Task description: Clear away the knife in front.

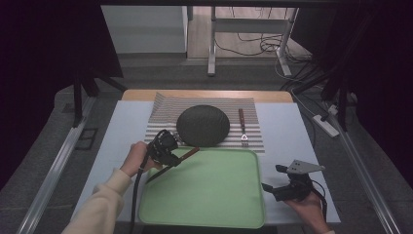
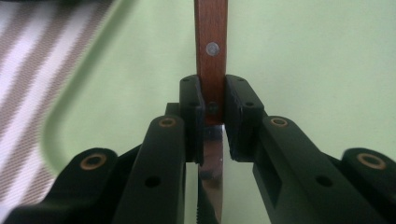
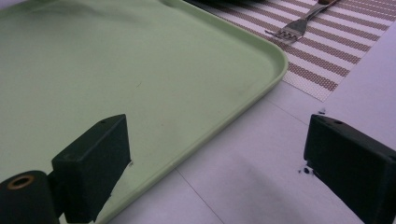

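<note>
We pinch the knife [image 2: 211, 56] tight by its wooden handle in our left claw [image 2: 214, 121] over the green tray [image 1: 214, 195], while our right claw [image 3: 219, 158] waits wide open and empty.

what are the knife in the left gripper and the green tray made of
Knife: the handle looks like reddish-brown wood with a matte grain and a metal rivet; the blade is shiny, mirror-like metal, probably steel. It is clamped in the left hand-held gripper. Green tray: smooth, matte pale green with a rounded moulded rim, most likely plastic.
</note>
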`<state>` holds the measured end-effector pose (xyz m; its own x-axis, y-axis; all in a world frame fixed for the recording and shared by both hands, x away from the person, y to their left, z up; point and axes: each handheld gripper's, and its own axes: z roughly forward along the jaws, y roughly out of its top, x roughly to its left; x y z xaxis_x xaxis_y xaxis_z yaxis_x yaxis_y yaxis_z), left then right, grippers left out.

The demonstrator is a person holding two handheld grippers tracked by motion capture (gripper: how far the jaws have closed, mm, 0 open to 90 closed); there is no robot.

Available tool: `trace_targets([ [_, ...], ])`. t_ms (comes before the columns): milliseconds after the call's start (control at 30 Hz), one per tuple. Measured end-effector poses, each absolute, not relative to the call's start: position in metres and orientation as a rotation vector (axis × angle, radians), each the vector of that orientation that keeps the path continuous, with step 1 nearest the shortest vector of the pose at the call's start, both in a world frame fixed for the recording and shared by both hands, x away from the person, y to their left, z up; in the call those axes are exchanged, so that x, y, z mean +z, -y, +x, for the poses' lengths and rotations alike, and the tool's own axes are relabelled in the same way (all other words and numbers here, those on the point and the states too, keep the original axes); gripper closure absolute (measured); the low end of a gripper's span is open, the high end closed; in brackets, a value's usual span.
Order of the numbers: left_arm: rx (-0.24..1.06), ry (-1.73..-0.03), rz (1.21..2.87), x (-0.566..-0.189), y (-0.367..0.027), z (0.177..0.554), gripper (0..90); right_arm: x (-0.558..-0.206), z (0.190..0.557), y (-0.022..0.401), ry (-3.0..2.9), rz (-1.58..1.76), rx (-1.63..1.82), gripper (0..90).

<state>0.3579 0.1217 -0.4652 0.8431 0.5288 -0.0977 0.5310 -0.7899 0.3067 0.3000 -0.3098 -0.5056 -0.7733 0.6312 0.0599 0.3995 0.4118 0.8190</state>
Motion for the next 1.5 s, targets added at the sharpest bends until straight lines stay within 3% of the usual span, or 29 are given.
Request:
trace_targets([
  [500, -0.091, -0.786, 2.695, -0.496, -0.114, 0.323, 77.3, -0.506, 0.3, 0.309, -2.417, 0.906, 1.284, 7.2],
  [667, -0.043, -0.829, 2.657, -0.502, -0.117, 0.316, 75.9, -0.506, 0.3, 0.309, -2.416, 0.907, 1.282, 7.2],
  [700, 0.003, -0.84, 2.634, -0.498, -0.117, 0.316, 60.8, -0.506, 0.3, 0.309, -2.416, 0.908, 1.281, 7.2],
  [733, 0.003, -0.84, 2.634, -0.498, -0.117, 0.316, 55.3, -0.506, 0.3, 0.309, -2.416, 0.908, 1.281, 7.2],
  [800, 0.048, -0.824, 2.594, -0.49, -0.117, 0.315, 54.2, -0.507, 0.3, 0.309, -2.417, 0.907, 1.279, 7.2],
  [867, 0.096, -0.783, 2.555, -0.481, -0.115, 0.313, 61.9, -0.507, 0.3, 0.309, -2.416, 0.908, 1.279, 7.2],
  [933, 0.11, -0.742, 2.512, -0.476, -0.111, 0.313, 77.7, -0.506, 0.3, 0.309, -2.414, 0.909, 1.279, 7.2],
  [967, 0.105, -0.729, 2.494, -0.475, -0.108, 0.314, 77.7, -0.506, 0.3, 0.309, -2.413, 0.91, 1.279, 7.2],
  [1033, 0.08, -0.704, 2.486, -0.477, -0.1, 0.317, 88.5, -0.506, 0.3, 0.309, -2.411, 0.911, 1.279, 7.2],
  [1500, 0.044, -0.651, 2.566, -0.509, -0.065, 0.329, 88.7, -0.506, 0.298, 0.311, -2.41, 0.912, 1.268, 7.2],
])
